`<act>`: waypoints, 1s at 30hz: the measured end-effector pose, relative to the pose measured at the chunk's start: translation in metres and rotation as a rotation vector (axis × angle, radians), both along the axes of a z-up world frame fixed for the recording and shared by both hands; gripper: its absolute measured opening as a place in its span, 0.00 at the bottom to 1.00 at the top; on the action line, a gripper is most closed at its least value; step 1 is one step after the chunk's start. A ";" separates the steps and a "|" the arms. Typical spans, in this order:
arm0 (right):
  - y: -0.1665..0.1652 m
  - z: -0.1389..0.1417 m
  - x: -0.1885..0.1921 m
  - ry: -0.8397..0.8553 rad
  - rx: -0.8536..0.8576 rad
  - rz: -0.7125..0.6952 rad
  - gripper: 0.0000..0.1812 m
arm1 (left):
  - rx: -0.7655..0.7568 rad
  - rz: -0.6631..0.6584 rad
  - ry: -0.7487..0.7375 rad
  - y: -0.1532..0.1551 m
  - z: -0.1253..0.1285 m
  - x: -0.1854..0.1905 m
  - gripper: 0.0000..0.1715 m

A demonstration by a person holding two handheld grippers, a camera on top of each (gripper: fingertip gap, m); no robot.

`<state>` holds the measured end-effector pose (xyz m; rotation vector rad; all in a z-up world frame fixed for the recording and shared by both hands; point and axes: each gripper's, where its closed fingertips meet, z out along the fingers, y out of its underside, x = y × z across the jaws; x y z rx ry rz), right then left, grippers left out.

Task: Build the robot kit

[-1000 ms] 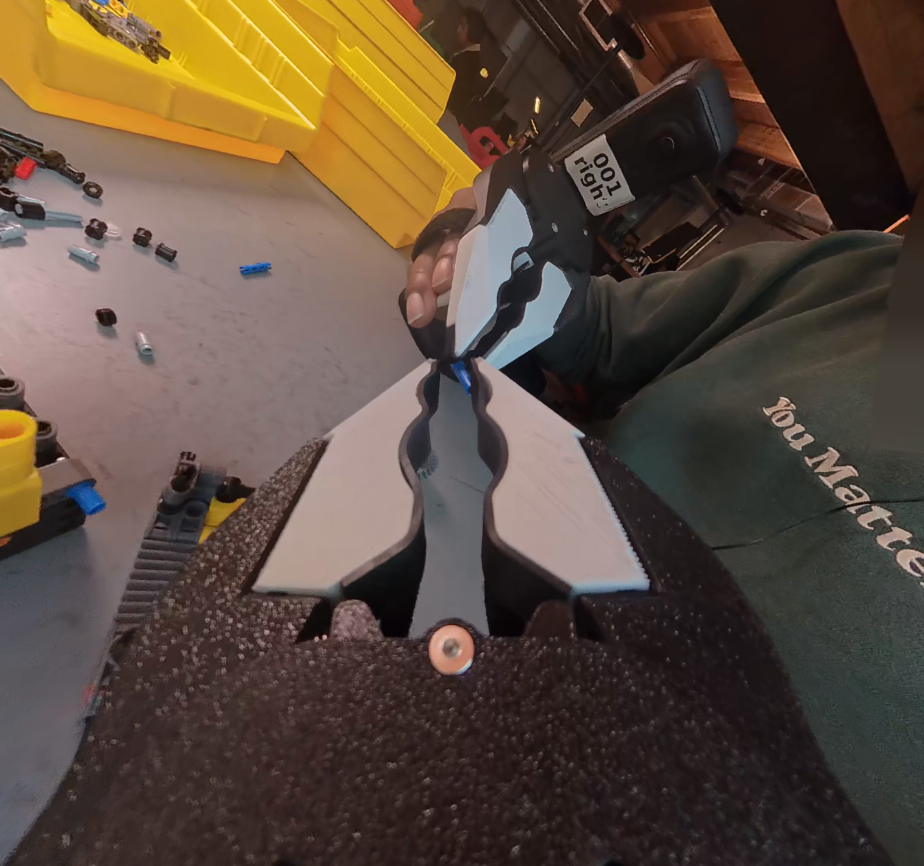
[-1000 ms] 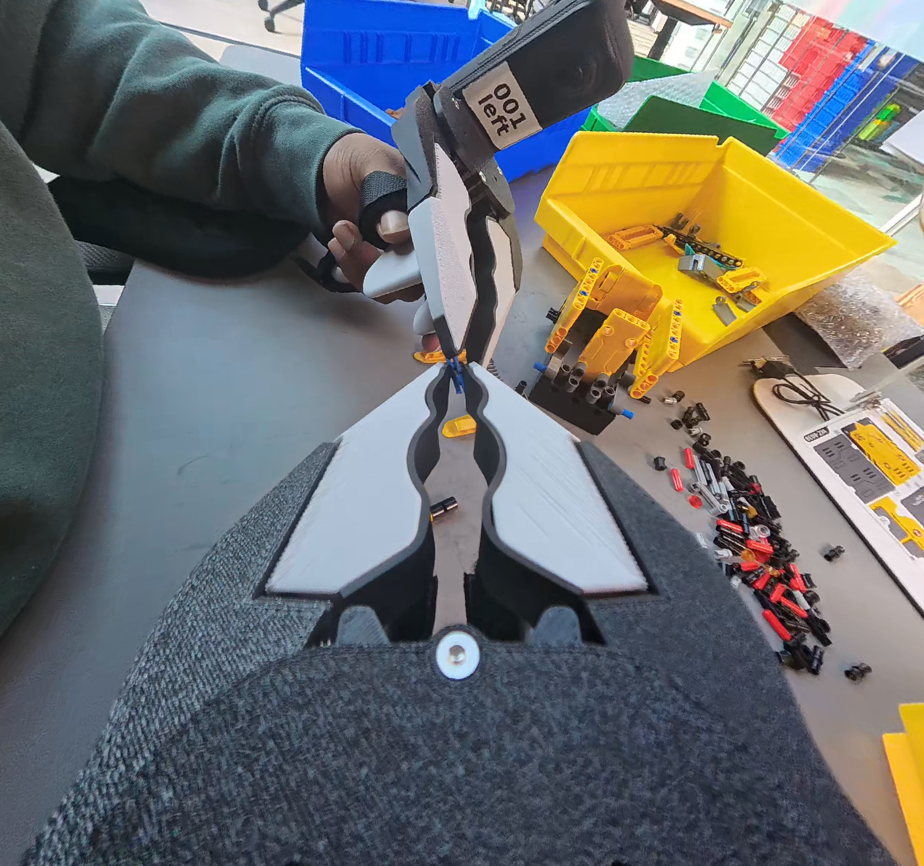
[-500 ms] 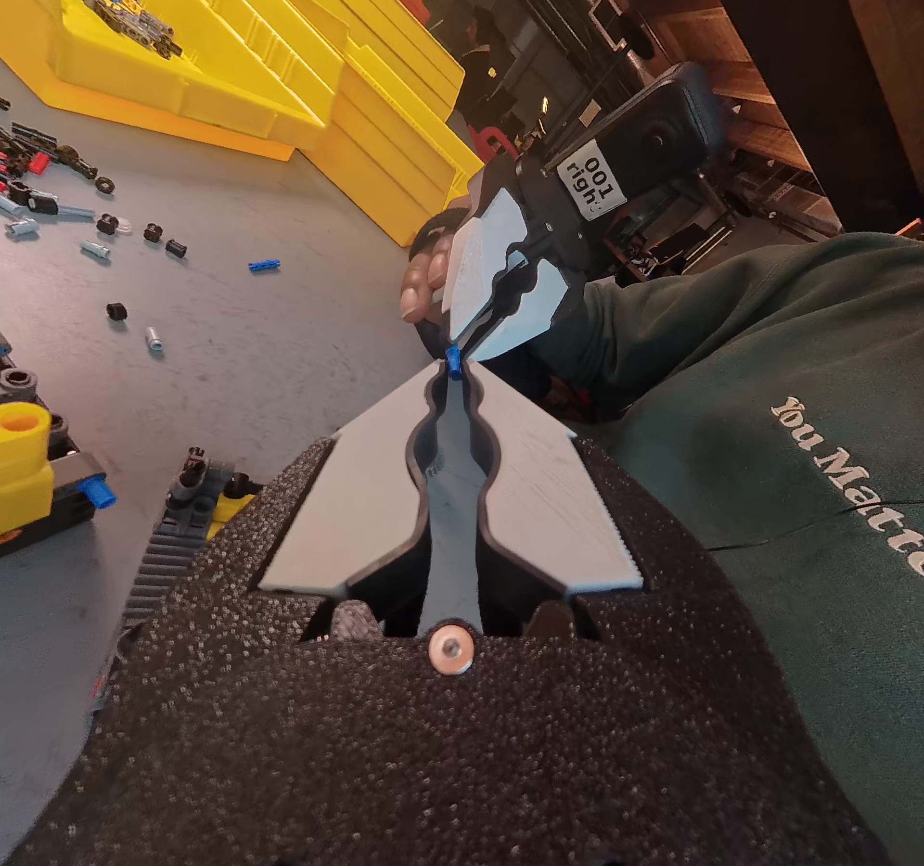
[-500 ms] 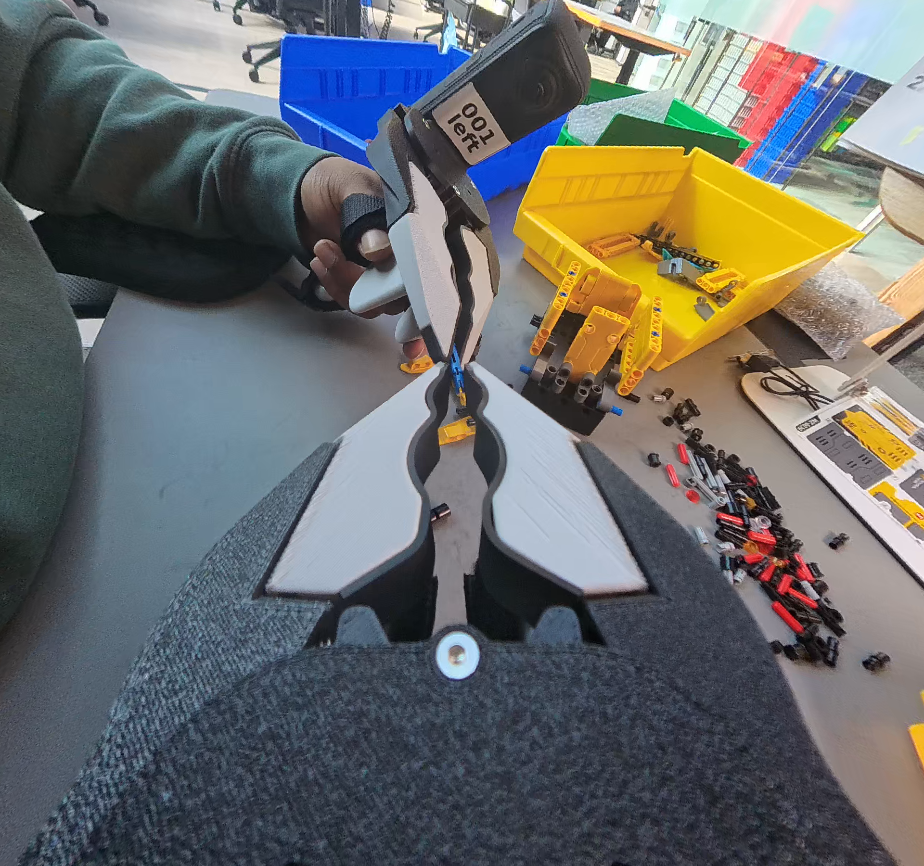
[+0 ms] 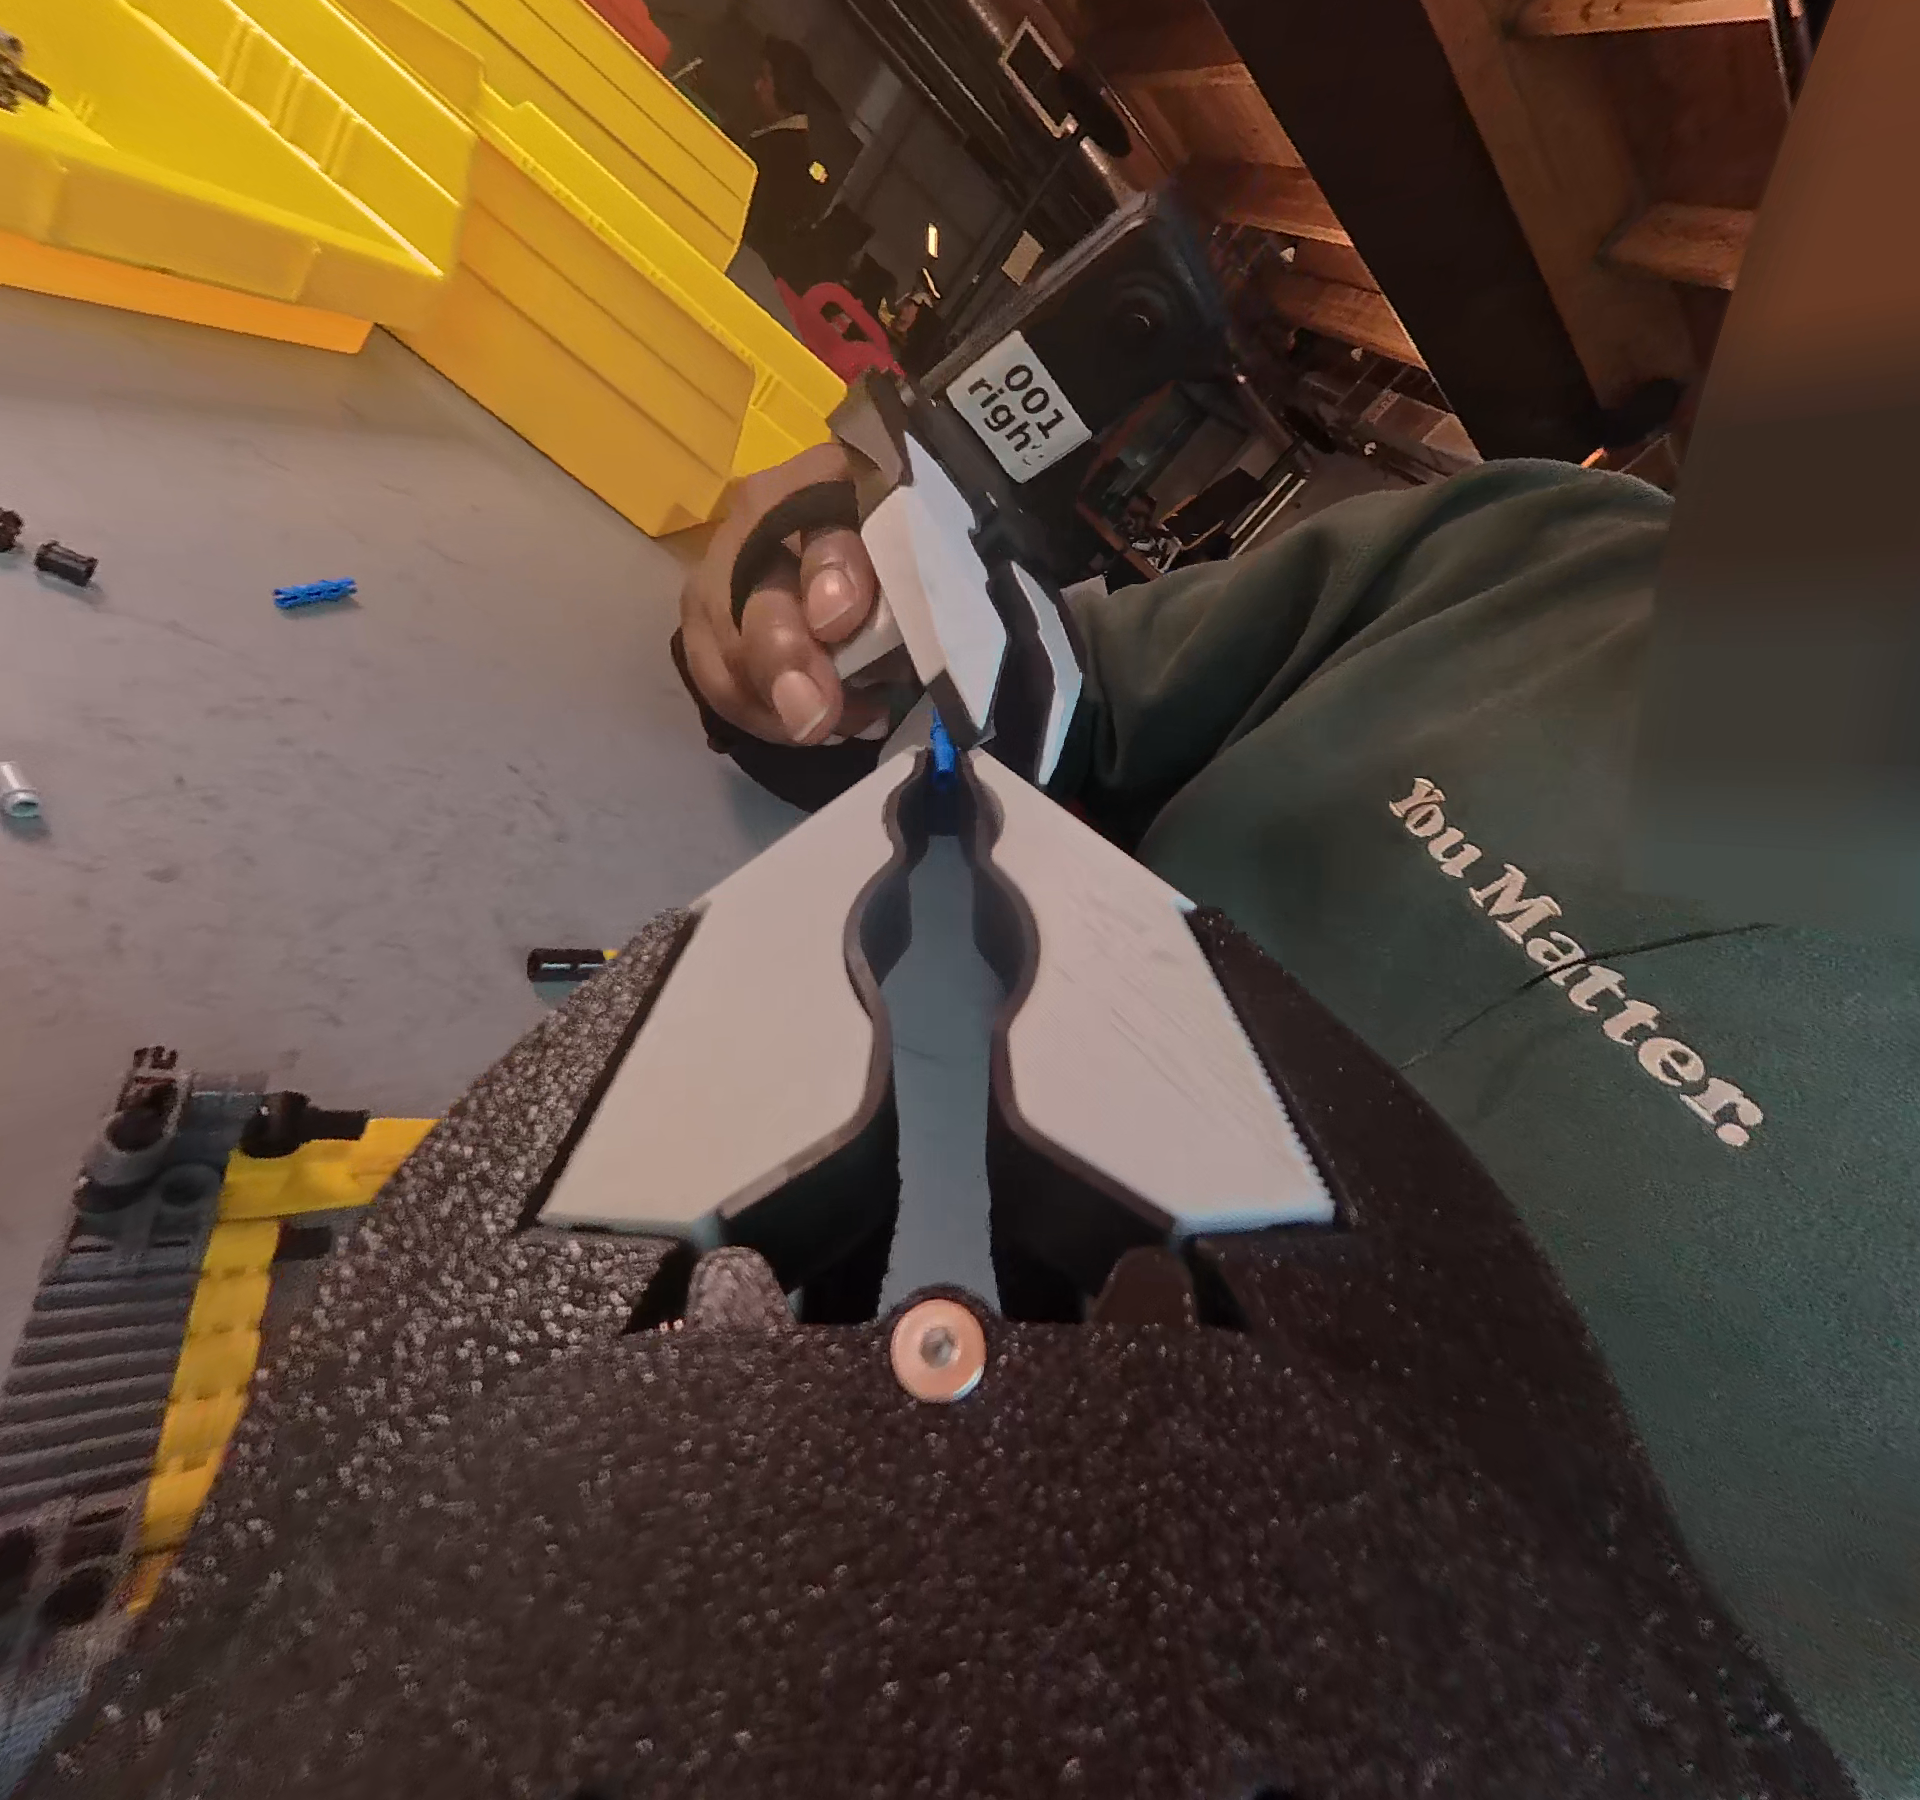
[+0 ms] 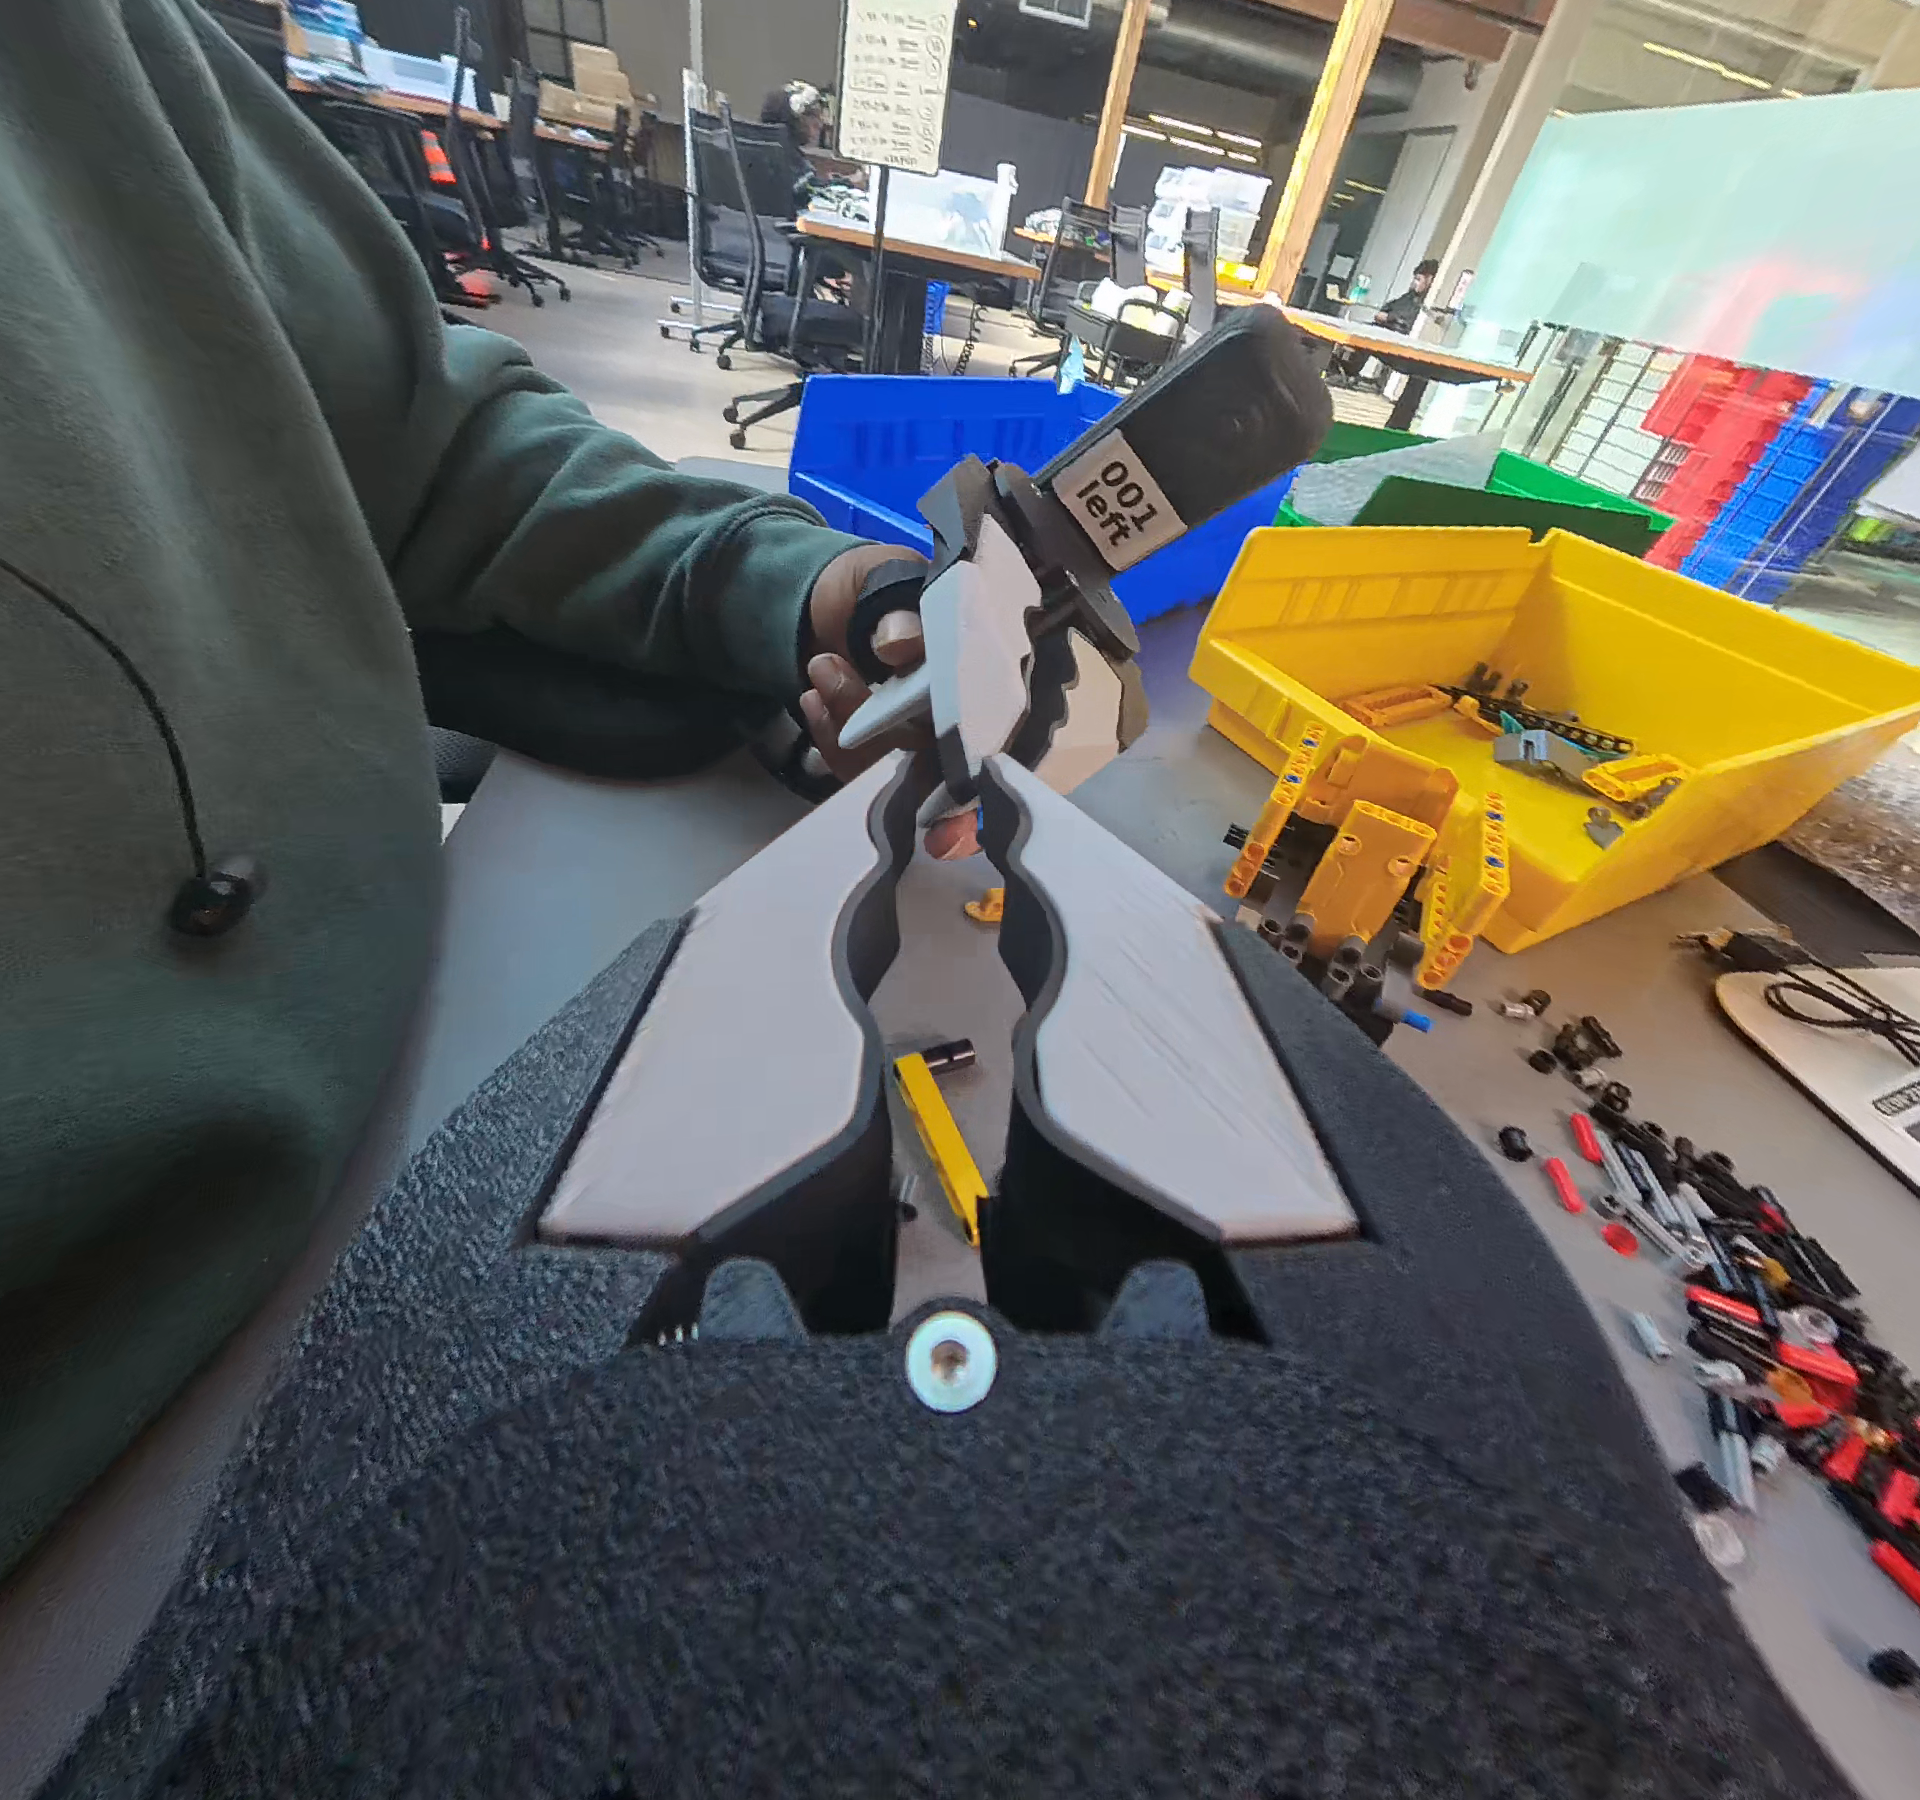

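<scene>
While the grey table [image 6: 582,877] and yellow bin [image 6: 1558,670] sit below, the left gripper [image 5: 943,771] is clamped on a small blue pin [image 5: 941,763]; the right gripper [image 6: 951,794], slightly parted, meets it tip-to-tip. Any misalignment could, I judge, flick the pin loose.

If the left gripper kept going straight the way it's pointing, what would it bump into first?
Probably the right gripper. The left gripper, shut on a small blue plastic pin, points tip to tip at it, nearly touching. Just behind is the person's dark green sweatshirt sleeve.
</scene>
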<state>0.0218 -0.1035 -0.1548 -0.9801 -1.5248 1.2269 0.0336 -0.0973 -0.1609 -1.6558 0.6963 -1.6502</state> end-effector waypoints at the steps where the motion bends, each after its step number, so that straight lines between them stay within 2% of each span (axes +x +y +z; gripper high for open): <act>1: -0.002 0.000 0.000 0.006 0.006 0.004 0.06 | 0.001 -0.014 -0.008 -0.002 0.001 0.001 0.01; 7: 0.003 0.001 0.002 0.001 0.008 -0.008 0.19 | -0.019 -0.020 -0.077 -0.001 0.010 -0.004 0.01; 13: 0.010 0.002 0.000 0.003 0.021 -0.074 0.17 | -0.036 -0.027 -0.072 -0.001 0.006 -0.001 0.01; 19: 0.012 -0.004 -0.003 0.003 0.039 -0.099 0.06 | -0.060 -0.008 -0.074 0.004 0.004 -0.004 0.01; 23: 0.010 -0.005 -0.003 -0.004 0.045 -0.087 0.07 | -0.060 -0.017 -0.069 0.002 0.003 -0.002 0.01; 25: 0.008 -0.006 -0.003 -0.007 0.064 -0.081 0.10 | -0.066 -0.016 -0.069 0.002 0.003 -0.002 0.01; 28: 0.001 -0.012 -0.005 -0.040 0.081 -0.061 0.20 | -0.079 -0.012 -0.061 0.004 0.000 -0.002 0.02; 30: 0.001 -0.014 -0.007 -0.038 0.118 -0.077 0.20 | -0.082 -0.023 -0.056 0.002 -0.002 0.000 0.02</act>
